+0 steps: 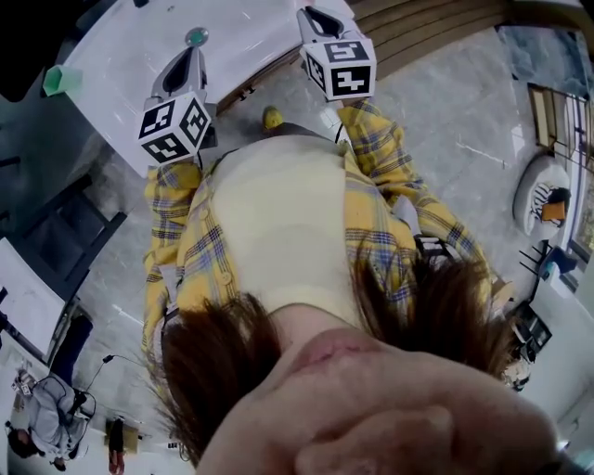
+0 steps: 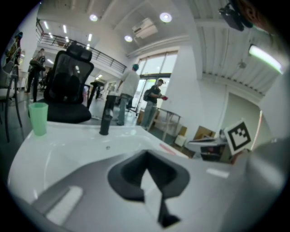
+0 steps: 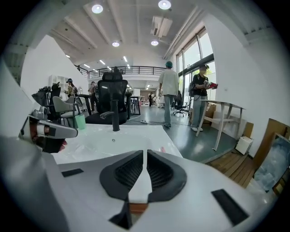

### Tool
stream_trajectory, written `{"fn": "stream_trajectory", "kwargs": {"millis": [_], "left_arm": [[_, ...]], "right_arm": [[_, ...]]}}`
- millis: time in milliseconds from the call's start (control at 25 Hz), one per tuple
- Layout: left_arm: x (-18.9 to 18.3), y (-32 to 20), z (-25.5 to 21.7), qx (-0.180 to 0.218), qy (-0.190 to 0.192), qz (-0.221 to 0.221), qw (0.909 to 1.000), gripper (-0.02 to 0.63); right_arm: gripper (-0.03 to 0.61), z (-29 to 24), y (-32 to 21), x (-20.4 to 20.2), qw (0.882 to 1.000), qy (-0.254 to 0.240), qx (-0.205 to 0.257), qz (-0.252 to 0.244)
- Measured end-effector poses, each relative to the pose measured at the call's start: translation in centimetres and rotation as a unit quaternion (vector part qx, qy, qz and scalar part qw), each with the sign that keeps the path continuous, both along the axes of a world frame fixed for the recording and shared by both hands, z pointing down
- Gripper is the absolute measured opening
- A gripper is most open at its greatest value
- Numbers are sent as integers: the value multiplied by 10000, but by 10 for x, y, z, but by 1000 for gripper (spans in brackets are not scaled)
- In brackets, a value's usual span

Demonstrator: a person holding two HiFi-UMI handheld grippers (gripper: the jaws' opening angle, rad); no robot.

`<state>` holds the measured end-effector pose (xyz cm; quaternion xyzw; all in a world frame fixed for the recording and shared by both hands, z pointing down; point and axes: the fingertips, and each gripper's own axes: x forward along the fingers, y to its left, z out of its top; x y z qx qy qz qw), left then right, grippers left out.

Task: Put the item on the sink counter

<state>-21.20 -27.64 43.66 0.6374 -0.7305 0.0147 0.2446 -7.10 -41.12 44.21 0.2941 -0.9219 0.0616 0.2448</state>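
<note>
The white sink counter (image 1: 130, 65) lies in front of me, with a sunken basin (image 3: 108, 140) and a black faucet (image 3: 115, 116). On the counter's far left corner stands a green cup (image 1: 60, 79), also seen in the left gripper view (image 2: 38, 118) and the right gripper view (image 3: 80, 121). My left gripper (image 1: 192, 51) hangs over the counter's near part, its jaws (image 2: 146, 153) shut with nothing between them. My right gripper (image 1: 311, 14) sits off the counter's right end, jaws (image 3: 145, 152) shut and holding nothing. The left gripper (image 3: 45, 131) also shows at the right gripper view's left edge.
A black office chair (image 2: 70, 86) stands behind the counter. Several people (image 3: 169, 93) stand farther back near a white table (image 3: 222, 113). Boxes and boards (image 3: 272, 158) lean at the right wall. My own body and yellow plaid sleeves (image 1: 380, 158) fill most of the head view.
</note>
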Motion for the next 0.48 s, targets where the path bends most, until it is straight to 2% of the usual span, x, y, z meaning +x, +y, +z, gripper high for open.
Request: {"fn": "stream_trajectory", "kwargs": {"millis": [480], "left_arm": [[-5,5,0,-32,-72,-123,9999,5]], "right_arm": [[17,-5,21,-10,9991,-330,-183,-180]]}}
